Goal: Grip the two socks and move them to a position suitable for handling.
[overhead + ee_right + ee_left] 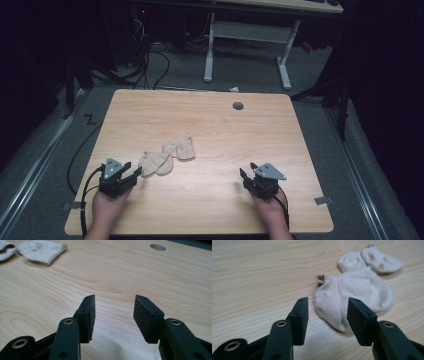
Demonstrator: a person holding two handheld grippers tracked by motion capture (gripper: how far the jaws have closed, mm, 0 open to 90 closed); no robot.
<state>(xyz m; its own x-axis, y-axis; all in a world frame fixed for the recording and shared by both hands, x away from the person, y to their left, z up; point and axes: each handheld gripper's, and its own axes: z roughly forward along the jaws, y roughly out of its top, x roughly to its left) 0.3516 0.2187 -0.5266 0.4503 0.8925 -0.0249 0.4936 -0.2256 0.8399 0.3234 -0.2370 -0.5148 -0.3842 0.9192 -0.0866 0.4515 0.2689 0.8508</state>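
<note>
1. Two beige socks lie on the wooden table (210,200): near sock (354,296), far sock (372,260).
2. Left tongs (328,312) gape empty, just short of the near sock.
3. Right tongs (113,312) gape empty, well apart from both.

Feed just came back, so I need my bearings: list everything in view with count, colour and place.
socks: two, beige, lying side by side on the table left of centre, just ahead of the left gripper
table: one, light wood, centre of the high view
cable hole: one, grey, far right part of the tabletop
desk frame: one, white, on the floor beyond the table
left gripper: one, black, near left, fingers open
right gripper: one, black, near right, fingers open
</note>
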